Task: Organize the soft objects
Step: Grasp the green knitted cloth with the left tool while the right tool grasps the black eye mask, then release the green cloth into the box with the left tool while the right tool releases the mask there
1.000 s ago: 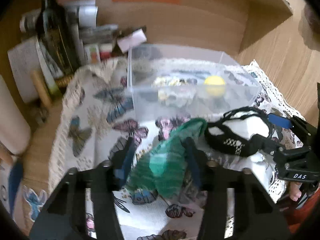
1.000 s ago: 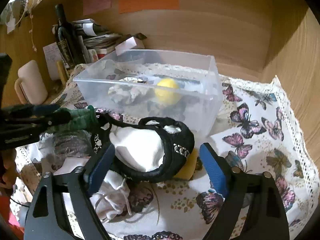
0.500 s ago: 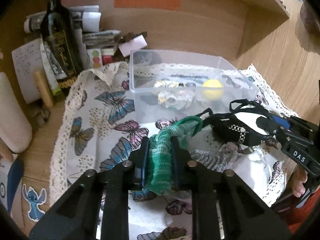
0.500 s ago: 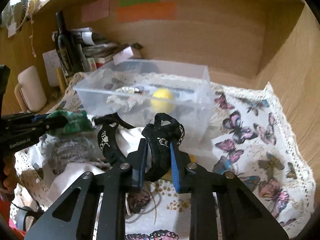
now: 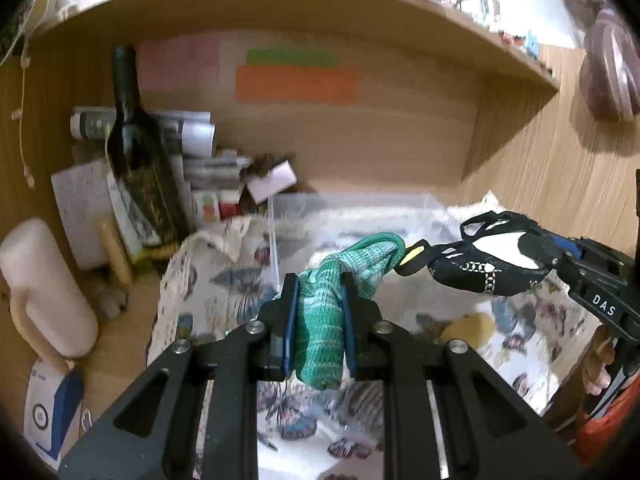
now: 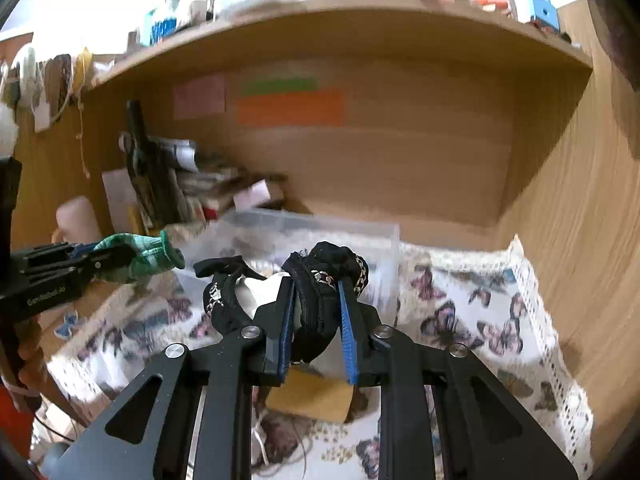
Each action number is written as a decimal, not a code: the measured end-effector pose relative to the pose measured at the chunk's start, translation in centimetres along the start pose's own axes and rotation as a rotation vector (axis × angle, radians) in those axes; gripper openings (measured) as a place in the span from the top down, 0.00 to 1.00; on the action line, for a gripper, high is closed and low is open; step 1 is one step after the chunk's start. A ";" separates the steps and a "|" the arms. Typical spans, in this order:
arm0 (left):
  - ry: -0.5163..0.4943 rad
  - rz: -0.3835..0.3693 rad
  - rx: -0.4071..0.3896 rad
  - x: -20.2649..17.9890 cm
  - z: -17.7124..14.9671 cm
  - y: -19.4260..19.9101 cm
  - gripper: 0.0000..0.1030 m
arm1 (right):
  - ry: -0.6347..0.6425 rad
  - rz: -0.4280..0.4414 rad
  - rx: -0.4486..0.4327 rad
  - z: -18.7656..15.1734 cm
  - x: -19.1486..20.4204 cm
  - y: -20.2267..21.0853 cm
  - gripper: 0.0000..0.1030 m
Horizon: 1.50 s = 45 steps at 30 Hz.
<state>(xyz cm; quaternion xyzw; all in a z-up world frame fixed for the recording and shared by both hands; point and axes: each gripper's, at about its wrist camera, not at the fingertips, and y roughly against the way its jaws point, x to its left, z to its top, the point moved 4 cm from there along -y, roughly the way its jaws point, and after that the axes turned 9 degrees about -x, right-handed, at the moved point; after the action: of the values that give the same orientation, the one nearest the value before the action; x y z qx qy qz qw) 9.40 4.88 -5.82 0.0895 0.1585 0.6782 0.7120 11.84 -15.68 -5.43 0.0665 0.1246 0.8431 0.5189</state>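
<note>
- I had both pieces in the air at this moment: my left gripper (image 5: pixel 318 316) was clamped on the green knit cloth (image 5: pixel 340 292), and my right gripper (image 6: pixel 316 320) was clamped on the black-and-white strappy garment (image 6: pixel 316 280).
- Taking the clear plastic bin (image 6: pixel 320 232) as my landmark, the green cloth hung in front of its left end, above the butterfly tablecloth (image 6: pixel 480 320); the black garment hung in front of its middle, with one loose strap drooping to the left.
- I judged the step in hand to be the carry, with both pickups done and neither piece yet over the bin.
- The next move, as I read it, called for taking each piece forward over the near rim of the bin and only then letting the jaws part, one side at a time.
- The two pieces were near each other in the left wrist view, so I thought the strap could snag on the green cloth if the grippers converged.
- Left of the bin stood a dark bottle (image 5: pixel 136 168) and stacked papers, crowded close; I would keep the left side from swinging that way.
- Right of the bin the tablecloth lay open up to the wooden side wall, with the shelf (image 6: pixel 360 24) overhead.
- A yellow sponge (image 6: pixel 312 396) lay on the surface beneath my right gripper.
</note>
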 end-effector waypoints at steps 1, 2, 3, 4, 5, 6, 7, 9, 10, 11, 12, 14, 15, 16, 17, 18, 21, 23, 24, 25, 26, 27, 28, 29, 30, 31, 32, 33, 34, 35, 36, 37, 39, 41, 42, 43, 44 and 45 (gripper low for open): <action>0.002 -0.002 -0.011 0.0 0.4 0.0 0.81 | 0.000 -0.003 -0.013 0.4 -0.1 0.0 0.82; 0.004 -0.002 -0.023 0.0 0.9 -0.1 0.81 | 0.003 -0.007 -0.021 0.8 -0.1 -0.1 0.82; 0.006 -0.003 -0.034 0.0 1.4 -0.2 0.81 | 0.006 -0.013 -0.032 1.2 -0.2 -0.2 0.82; 0.008 -0.003 -0.042 0.0 1.8 -0.4 0.81 | 0.008 -0.016 -0.042 1.6 -0.3 -0.3 0.82; 0.011 -0.002 -0.048 0.0 2.2 -0.5 0.81 | 0.012 -0.020 -0.054 2.0 -0.3 -0.4 0.82; 0.012 0.000 -0.053 0.0 2.6 -0.8 0.81 | 0.018 -0.025 -0.065 2.4 -0.4 -0.5 0.82; 0.013 0.003 -0.057 0.1 3.0 -1.0 0.82 | 0.023 -0.031 -0.075 2.8 -0.5 -0.6 0.82; 0.013 0.008 -0.064 0.1 3.7 -1.4 0.81 | 0.035 -0.039 -0.093 3.6 -0.6 -1.0 0.82; 0.014 0.010 -0.070 0.1 4.1 -1.7 0.81 | 0.040 -0.043 -0.098 3.9 -0.7 -1.3 0.82; 0.012 0.012 -0.075 0.1 4.5 -2.0 0.81 | 0.043 -0.046 -0.101 4.2 -0.8 -1.7 0.82; 0.010 0.018 -0.080 0.1 4.9 -2.3 0.81 | 0.049 -0.049 -0.104 4.5 -0.9 -2.1 0.82; 0.003 0.031 -0.087 0.0 5.6 -3.1 0.81 | 0.056 -0.058 -0.107 4.9 -1.1 -2.9 0.82; 0.000 0.036 -0.088 0.0 5.9 -3.5 0.81 | 0.058 -0.059 -0.104 5.0 -1.3 -3.4 0.82; -0.004 0.040 -0.086 -0.2 6.1 -4.0 0.81 | 0.057 -0.058 -0.101 5.0 -1.4 -3.9 0.82; -0.008 0.043 -0.085 -0.2 6.2 -4.4 0.81 | 0.056 -0.058 -0.095 5.1 -1.5 -4.4 0.82; -0.014 0.048 -0.082 -0.4 6.4 -4.9 0.81 | 0.057 -0.055 -0.087 5.0 -1.6 -4.9 0.82; -0.031 0.058 -0.063 -0.9 6.3 -6.6 0.81 | 0.066 -0.047 -0.056 4.6 -1.5 -6.6 0.82; -0.052 0.055 -0.047 -1.3 6.1 -7.9 0.81 | 0.075 -0.040 -0.029 4.2 -1.3 -7.7 0.82; -0.070 0.055 -0.039 -1.4 5.9 -8.7 0.81 | 0.082 -0.035 -0.015 4.0 -1.1 -8.3 0.82; -0.076 0.058 -0.021 -1.5 5.6 -9.5 0.81 | 0.086 -0.032 -0.002 3.8 -0.9 -8.8 0.82; -0.079 0.058 -0.003 -1.6 5.3 -10.2 0.81 | 0.095 -0.027 0.016 3.5 -0.7 -9.5 0.82; -0.078 0.055 0.019 -1.6 5.0 -10.9 0.81 | 0.101 -0.024 0.029 3.3 -0.5 -9.9 0.82; -0.072 0.050 0.048 -1.6 4.5 -11.8 0.81 | 0.107 -0.022 0.043 3.0 -0.3 -10.4 0.82; -0.069 0.047 0.068 -1.6 4.1 -12.5 0.81 | 0.116 -0.021 0.059 2.7 -0.2 -11.0 0.82; -0.065 0.049 0.089 -1.5 3.7 -13.1 0.81 | 0.122 -0.020 0.072 2.4 -0.1 -11.4 0.82; -0.060 0.048 0.110 -1.4 3.3 -13.7 0.81 | 0.127 -0.018 0.086 2.0 0.0 -11.9 0.82; -0.055 0.043 0.135 -1.3 2.8 -14.3 0.81 | 0.131 -0.015 0.103 1.6 0.1 -12.4 0.82; -0.050 0.039 0.155 -1.1 2.4 -14.8 0.81 | 0.132 -0.009 0.120 1.2 0.1 -12.8 0.82; -0.046 0.033 0.178 -1.1 1.9 -15.3 0.81 | 0.132 -0.004 0.137 0.8 0.2 -13.2 0.82; -0.048 0.029 0.191 -1.0 1.6 -15.6 0.81 | 0.135 -0.001 0.156 0.3 0.2 -13.7 0.82; -0.056 0.028 0.203 -1.1 1.3 -15.9 0.81 | 0.143 -0.002 0.168 0.0 0.3 -14.1 0.82; -0.073 0.024 0.211 -1.3 0.8 -16.1 0.81 | 0.151 -0.002 0.183 -0.3 0.3 -14.4 0.82; -0.107 0.024 0.219 -1.7 0.3 -16.4 0.81 | 0.163 -0.002 0.200 -0.7 0.5 -14.8 0.82; -0.134 0.022 0.235 -2.0 -0.3 -16.7 0.81 | 0.170 0.000 0.212 -0.9 0.5 -15.0 0.82; -0.141 0.022 0.244 -2.1 -0.6 -17.0 0.81 | 0.172 0.000 0.217 -1.0 0.5 -15.0 0.82; -0.146 0.022 0.254 -2.2 -0.8 -17.0 0.81 | 0.172 0.000 0.222 -1.0 0.6 -15.1 0.82; -0.148 0.022 0.261 -2.3 -0.9 -17.0 0.81 | 0.171 0.000 0.229 -1.1 0.5 -15.2 0.81; -0.146 0.019 0.268 -2.3 -0.9 -17.0 0.80 | 0.170 0.002 0.235 -1.2 0.5 -15.2 0.79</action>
<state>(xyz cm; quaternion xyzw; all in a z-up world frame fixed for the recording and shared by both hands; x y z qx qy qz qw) 24.98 1.44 -12.29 0.2345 0.1946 0.6492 0.6969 24.34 -8.82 -10.79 0.0554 0.2657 0.8259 0.4942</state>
